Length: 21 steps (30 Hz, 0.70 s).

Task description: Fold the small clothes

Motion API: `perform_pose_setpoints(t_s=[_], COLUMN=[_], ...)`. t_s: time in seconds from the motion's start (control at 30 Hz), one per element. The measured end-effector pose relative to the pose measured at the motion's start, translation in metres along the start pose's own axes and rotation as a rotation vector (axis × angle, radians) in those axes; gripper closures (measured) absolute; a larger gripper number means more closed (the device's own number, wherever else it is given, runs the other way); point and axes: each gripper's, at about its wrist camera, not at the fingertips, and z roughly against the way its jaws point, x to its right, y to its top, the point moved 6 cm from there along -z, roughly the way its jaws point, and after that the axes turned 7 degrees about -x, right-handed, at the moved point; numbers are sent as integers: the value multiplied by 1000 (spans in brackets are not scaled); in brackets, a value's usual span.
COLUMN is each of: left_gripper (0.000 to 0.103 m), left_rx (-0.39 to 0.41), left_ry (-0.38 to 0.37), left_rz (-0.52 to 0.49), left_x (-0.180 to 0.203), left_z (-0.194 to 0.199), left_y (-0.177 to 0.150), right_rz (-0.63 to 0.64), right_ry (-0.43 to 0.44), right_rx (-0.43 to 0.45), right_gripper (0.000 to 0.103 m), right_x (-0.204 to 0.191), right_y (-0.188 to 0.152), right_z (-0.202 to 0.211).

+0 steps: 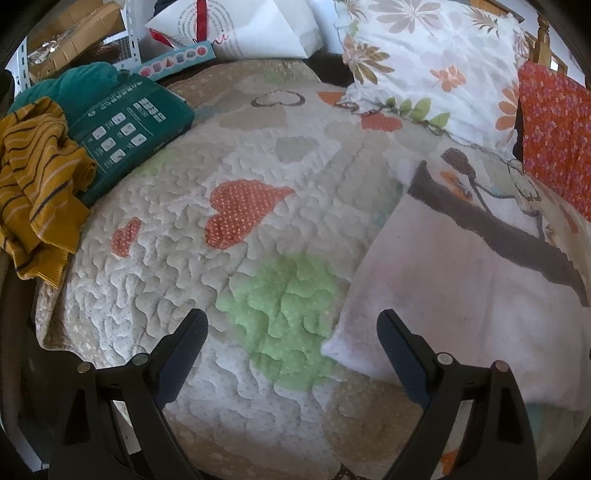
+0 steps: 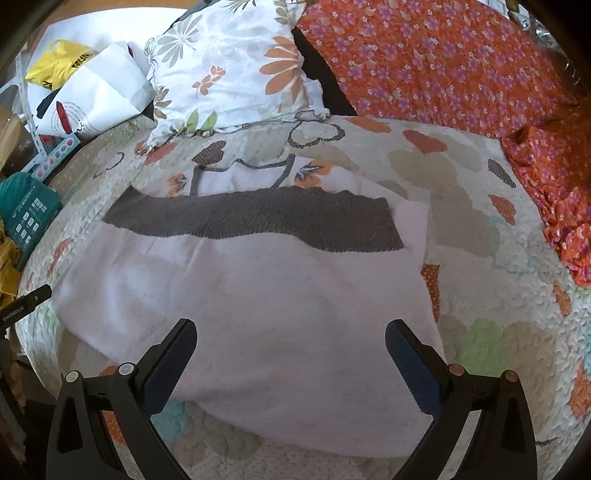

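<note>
A bed with a soft quilt point(image 1: 192, 229), bumpy, full of hearts in red, green and tan. At the head, a white pillow point(image 2: 236, 70) with orange and grey flowers. Beside it, an orange sheet point(image 2: 443, 62) with little purple flowers, bunched up at the edge. A brown wooden bed post point(image 1: 542, 40) up in the corner. A white metal shelf rail point(image 1: 133, 33) at the side. Bright daylight all over.

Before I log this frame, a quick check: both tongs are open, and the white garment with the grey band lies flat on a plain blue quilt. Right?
Not quite. The quilt is not plain blue: it is cream with orange, green and beige hearts, as the right wrist view shows. The rest holds: left tongs and right tongs are open, and the white garment lies flat.
</note>
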Motion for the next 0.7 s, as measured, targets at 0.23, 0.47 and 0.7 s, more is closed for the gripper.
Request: perform_pose_setpoints(t_s=[0.23, 0.47, 0.7], left_gripper=[11, 11, 12], left_rx=[-36, -57, -104], left_ry=[-10, -42, -260], left_rz=[-5, -18, 82], left_x=[4, 9, 13], left_z=[-12, -18, -29], left_y=[-3, -5, 0], right_rz=[-30, -28, -6], right_ry=[13, 18, 19], right_rx=[4, 4, -3], right_gripper=[0, 0, 0], right_x=[6, 5, -4], right_y=[1, 0, -4], right_z=[4, 4, 3])
